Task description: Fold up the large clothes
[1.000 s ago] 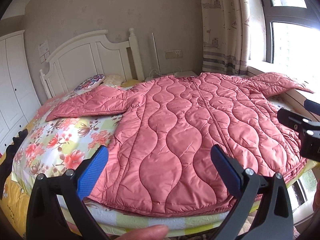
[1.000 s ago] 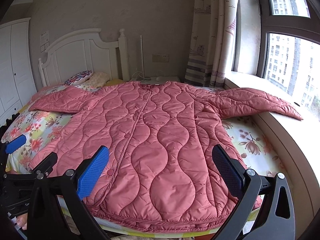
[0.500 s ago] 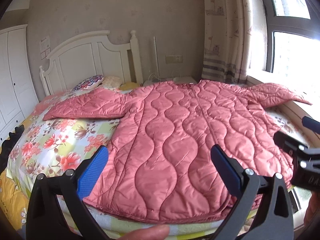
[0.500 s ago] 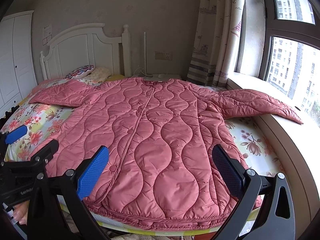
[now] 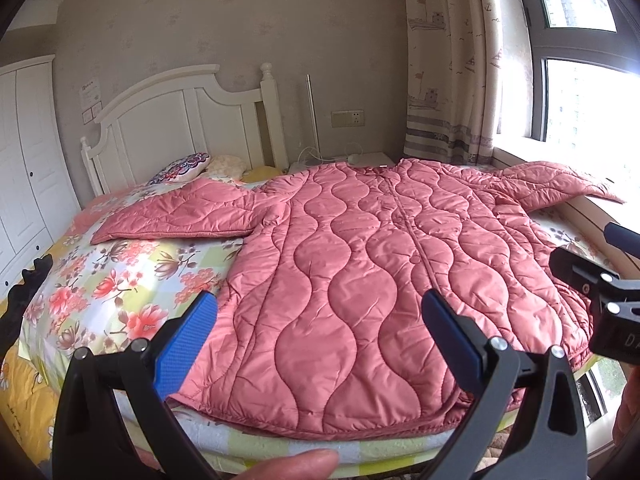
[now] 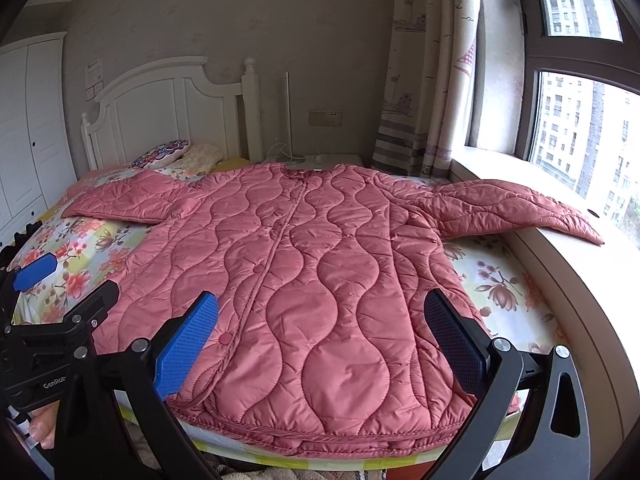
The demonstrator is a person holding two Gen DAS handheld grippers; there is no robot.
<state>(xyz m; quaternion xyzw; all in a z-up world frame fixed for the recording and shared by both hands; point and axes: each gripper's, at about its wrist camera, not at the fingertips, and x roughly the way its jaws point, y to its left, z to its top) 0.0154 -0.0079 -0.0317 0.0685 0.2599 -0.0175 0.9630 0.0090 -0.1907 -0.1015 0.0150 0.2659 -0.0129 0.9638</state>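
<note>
1. Quilted pink coat (image 6: pixel 320 280): lies flat and unfolded across the bed (image 6: pixel 500 276), filling the centre of both frames; hem at the lower edge, collar toward the headboard (image 6: pixel 168 108) at upper left

2. Left claw (image 5: pixel 320 340): jaws spread wide, holding nothing, hovering above the hem at the bottom of the left wrist frame

3. Right claw (image 6: pixel 320 336): jaws likewise wide apart and empty, above the hem at the bottom of the right wrist frame

4. Right sleeve (image 6: pixel 520 208): stretches onto the window ledge (image 6: pixel 580 280) at right of frame. Risk: it may drag or slip down past the ledge when the body is lifted, spoiling the fold

5. Left sleeve (image 5: pixel 180 216): rests on the floral sheet at left of frame. Risk: it may trail if the body is folded first

6. Fabric: padded and slick by appearance. Risk: a shallow pinch at the hem may slide out, or catch only the top layer

7. Hem: overhangs the near bed edge. Risk: an uneven pull by the two claws may skew the coat or slide it off the bed
</note>
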